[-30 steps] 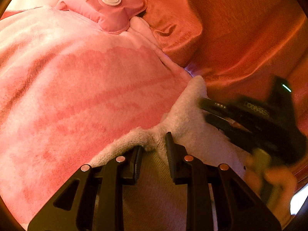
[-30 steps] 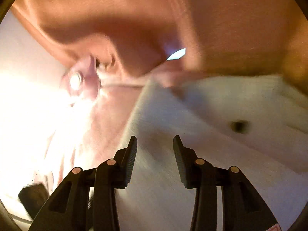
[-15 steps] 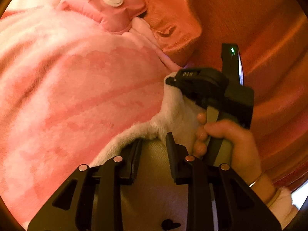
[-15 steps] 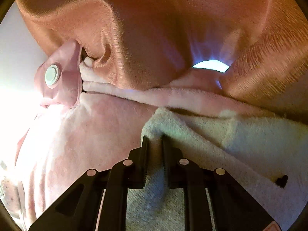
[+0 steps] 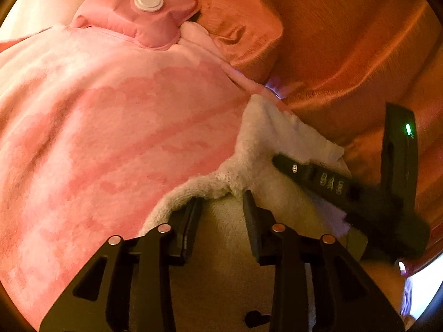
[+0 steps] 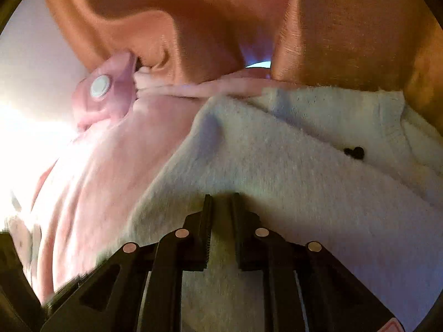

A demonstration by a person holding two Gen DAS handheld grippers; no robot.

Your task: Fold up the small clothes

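Note:
A small cream knit garment (image 5: 265, 144) with tiny black hearts lies on a pink fluffy blanket (image 5: 116, 127); it also fills the right wrist view (image 6: 290, 166). My left gripper (image 5: 221, 207) is shut on the cream garment's edge, with cloth bunched between its fingers. My right gripper (image 6: 221, 207) is shut on a fold of the same garment, jaws nearly together. The right gripper's black body (image 5: 360, 191) shows at the right of the left wrist view, lying over the garment.
A pink hot-water bag with a white cap (image 5: 146, 1) lies at the blanket's far edge, also visible in the right wrist view (image 6: 101, 88). Orange curtain or sheet fabric (image 5: 346, 41) rises behind and to the right.
The right gripper stayed shut on the cream garment and drew back to the right and down with it, spreading the cloth. The left gripper kept its hold and barely moved.

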